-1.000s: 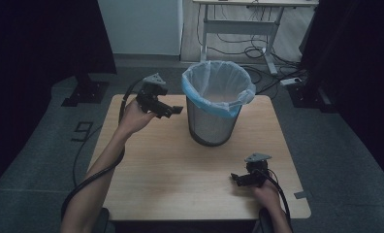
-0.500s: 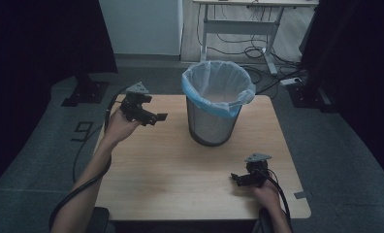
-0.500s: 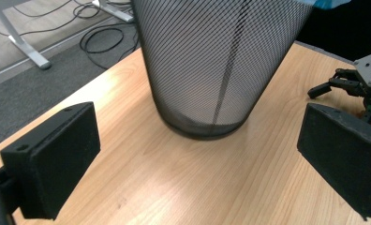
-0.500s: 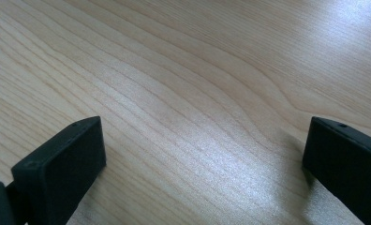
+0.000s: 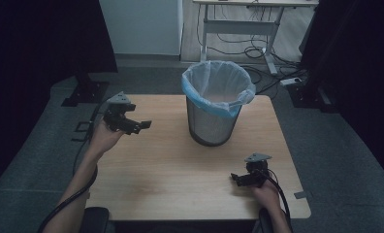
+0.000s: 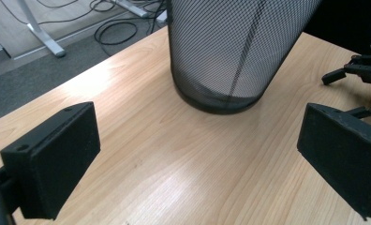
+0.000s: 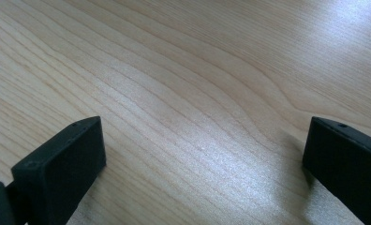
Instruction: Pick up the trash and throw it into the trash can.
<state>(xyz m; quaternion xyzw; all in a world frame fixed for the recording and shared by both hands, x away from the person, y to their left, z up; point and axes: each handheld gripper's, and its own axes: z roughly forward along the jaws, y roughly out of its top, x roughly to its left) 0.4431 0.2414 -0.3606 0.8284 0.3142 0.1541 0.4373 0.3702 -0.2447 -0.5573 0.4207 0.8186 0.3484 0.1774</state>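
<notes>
Left claw [image 5: 140,126] is held above the worktop's [image 5: 170,174] left edge, jaws spread wide, nothing gripped. Right claw [image 5: 235,178] is rested low near the front right corner, jaws equally wide and empty. A mesh bin [image 5: 214,116] with a blue liner [image 5: 219,80] stands toward the far edge, centre-right. Judged light, stiff-walled, easily tipped; best gripped at the rim, though the thin liner may slip or tear.

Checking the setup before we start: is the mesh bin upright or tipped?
Upright: the mesh bin stands on its base on the table, liner mouth facing up.
</notes>
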